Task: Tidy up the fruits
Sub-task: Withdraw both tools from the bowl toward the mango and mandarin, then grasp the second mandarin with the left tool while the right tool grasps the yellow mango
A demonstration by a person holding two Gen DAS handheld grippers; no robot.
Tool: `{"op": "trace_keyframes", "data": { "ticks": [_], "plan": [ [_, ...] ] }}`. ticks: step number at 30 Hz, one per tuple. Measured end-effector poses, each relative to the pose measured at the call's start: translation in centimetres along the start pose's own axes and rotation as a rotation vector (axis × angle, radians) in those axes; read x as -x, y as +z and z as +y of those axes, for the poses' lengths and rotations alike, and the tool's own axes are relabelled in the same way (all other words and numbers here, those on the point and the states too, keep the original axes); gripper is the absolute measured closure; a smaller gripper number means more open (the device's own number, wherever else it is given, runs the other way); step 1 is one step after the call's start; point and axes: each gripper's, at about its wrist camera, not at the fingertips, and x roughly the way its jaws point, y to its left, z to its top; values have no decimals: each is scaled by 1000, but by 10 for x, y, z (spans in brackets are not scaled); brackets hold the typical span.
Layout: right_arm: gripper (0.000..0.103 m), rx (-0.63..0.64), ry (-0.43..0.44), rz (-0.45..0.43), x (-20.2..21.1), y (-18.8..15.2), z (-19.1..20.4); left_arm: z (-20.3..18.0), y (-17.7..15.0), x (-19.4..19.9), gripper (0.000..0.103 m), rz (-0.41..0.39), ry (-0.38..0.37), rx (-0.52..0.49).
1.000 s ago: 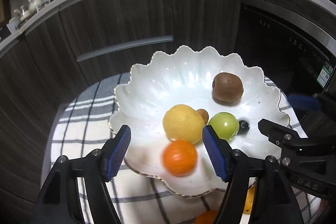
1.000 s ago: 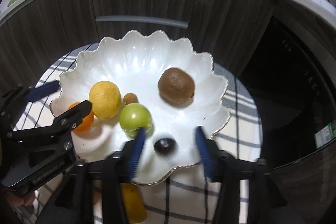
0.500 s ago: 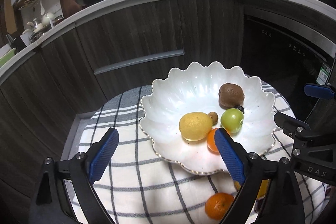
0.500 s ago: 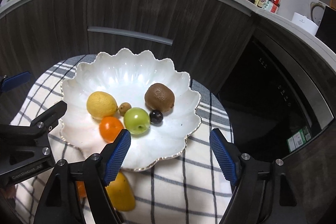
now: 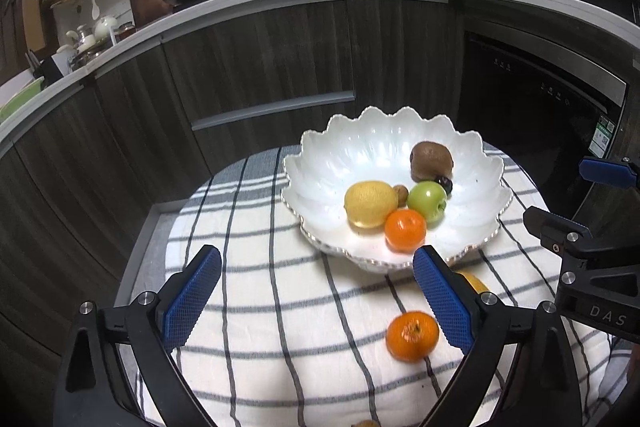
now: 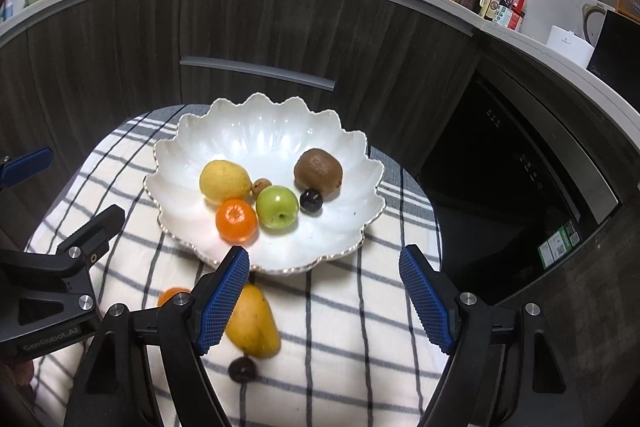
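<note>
Both grippers being drawn back from scalloped bowl [image 6: 360, 147]: left gripper [image 5: 316, 301] and right gripper [image 6: 324, 301] wide, empty. Tangerine [image 6: 236, 220] and dark plum [image 6: 311, 201] now being seen released inside. Remaining on checked tablecloth [image 5: 248, 227]: second tangerine [image 5: 412, 335], mango [image 6: 254, 323], dark fruit [image 6: 241, 369].

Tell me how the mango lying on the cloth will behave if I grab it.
The mango looks smooth and tapered, so it may slip from the right gripper's fingers unless gripped across its widest part. Lying on its side on soft checked cloth, it probably won't roll far if nudged.
</note>
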Motion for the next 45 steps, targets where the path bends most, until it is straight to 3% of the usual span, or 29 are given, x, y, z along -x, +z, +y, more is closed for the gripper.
{"op": "trace_keyframes", "data": {
  "ticks": [12,28,33,40,45],
  "plan": [
    [25,-17,25,48,-4,-30,4,-12,-30,-2,5,25,-4,-13],
    [25,-63,46,122,-31,-60,-10,-38,-51,-28,7,100,-79,-32],
    [25,-92,40,138,-39,-67,-20,-50,-54,-42,21,139,-97,-47],
    [25,-122,46,153,-49,-73,-29,-66,-62,-59,24,189,-118,-65],
    [25,-131,52,168,-56,-79,-31,-72,-67,-71,36,224,-131,-66]
  ]
}}
